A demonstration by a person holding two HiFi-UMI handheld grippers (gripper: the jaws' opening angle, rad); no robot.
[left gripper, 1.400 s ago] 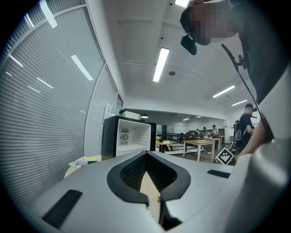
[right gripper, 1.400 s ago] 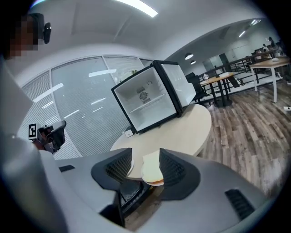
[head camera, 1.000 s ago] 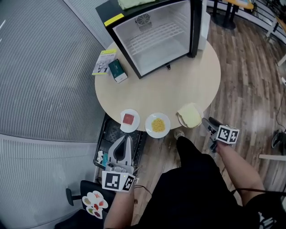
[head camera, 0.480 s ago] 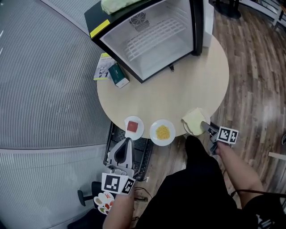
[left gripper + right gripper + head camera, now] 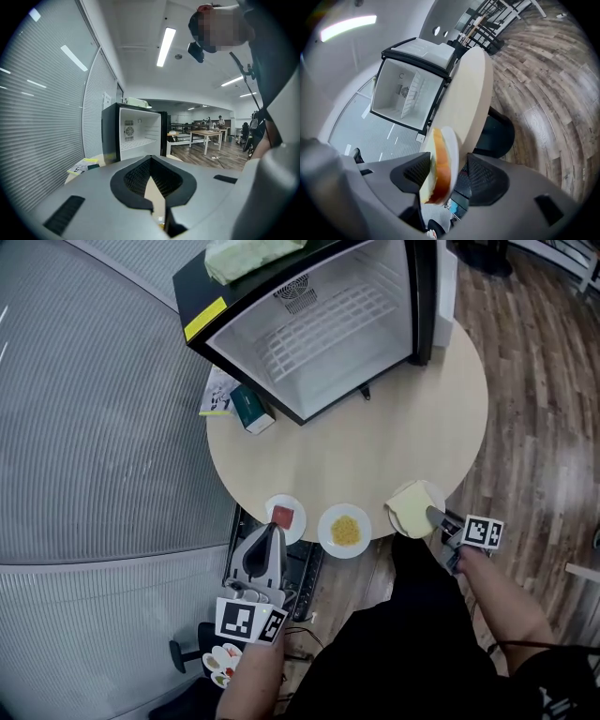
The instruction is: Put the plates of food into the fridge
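Observation:
Three small white plates sit along the near edge of the round table (image 5: 375, 446): one with red food (image 5: 283, 517), one with yellow corn (image 5: 345, 531), one with a slice of bread (image 5: 415, 508). My right gripper (image 5: 439, 519) is at the bread plate. In the right gripper view the bread (image 5: 440, 168) and its plate (image 5: 452, 145) stand between the closing jaws of the right gripper (image 5: 450, 171), with a gap still showing on the plate side. My left gripper (image 5: 273, 531) is shut and empty, just below the red-food plate. The open fridge (image 5: 319, 324) stands at the table's far side.
A booklet (image 5: 217, 390) and a dark green box (image 5: 251, 409) lie left of the fridge. The fridge door (image 5: 436, 296) hangs open at the right. A green cloth (image 5: 248, 254) tops the fridge. A black crate (image 5: 300, 563) sits under the table's near edge.
My right gripper has moved in over the table edge, and the bread plate now sits between its jaws. The left gripper has crept up toward the red-food plate.

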